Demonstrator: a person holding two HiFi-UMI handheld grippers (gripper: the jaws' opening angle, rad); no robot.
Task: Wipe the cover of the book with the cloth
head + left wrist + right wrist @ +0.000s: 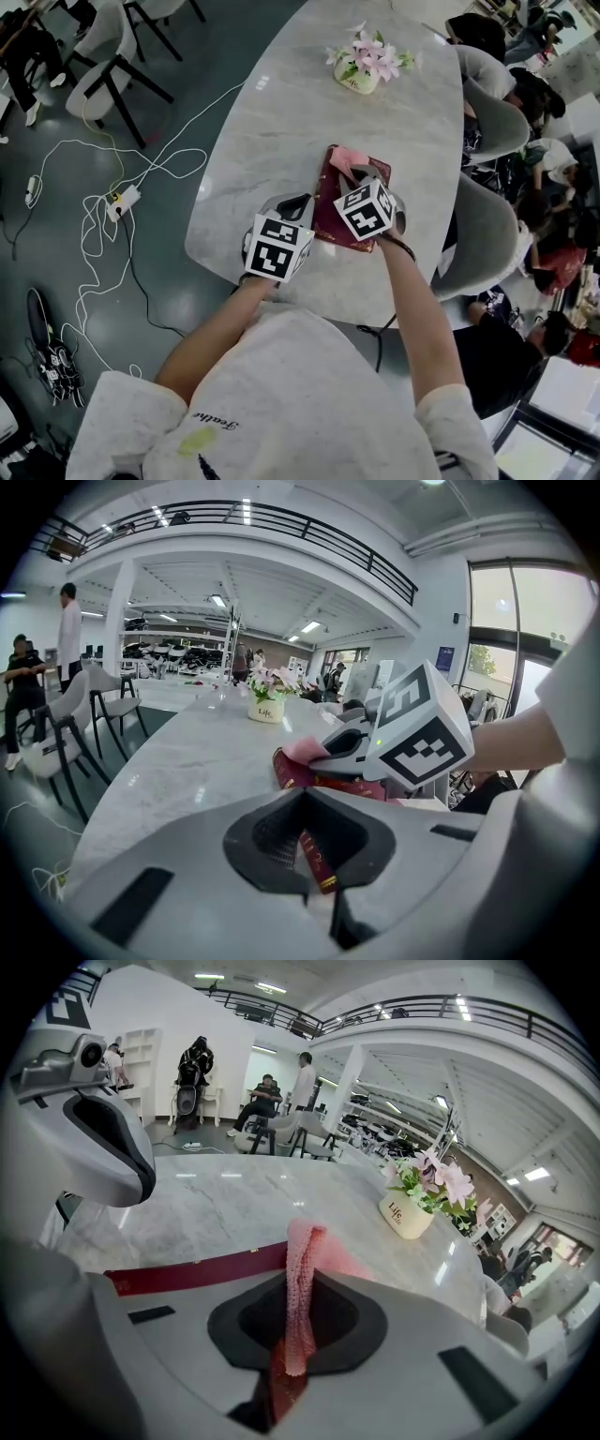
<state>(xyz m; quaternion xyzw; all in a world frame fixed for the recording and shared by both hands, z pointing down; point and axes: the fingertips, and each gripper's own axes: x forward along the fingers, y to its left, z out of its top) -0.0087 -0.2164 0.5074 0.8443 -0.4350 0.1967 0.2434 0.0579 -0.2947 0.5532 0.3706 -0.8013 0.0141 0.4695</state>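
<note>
A dark red book (337, 211) lies flat on the marble table (272, 122), near its front edge. My left gripper (298, 210) is at the book's left edge and is shut on it; in the left gripper view the red edge with gold print (317, 862) sits between the jaws of this gripper (314, 878). My right gripper (362, 176) hovers over the book's far part, shut on a pink cloth (349, 157). In the right gripper view the cloth (300, 1279) hangs pinched in that gripper (289, 1340), draping onto the book (187, 1269).
A small pot of pink flowers (364, 64) stands at the table's far end. Grey chairs (487, 234) line the right side, with people seated beyond them. White cables and a power strip (122, 200) lie on the floor at the left, near more chairs (108, 56).
</note>
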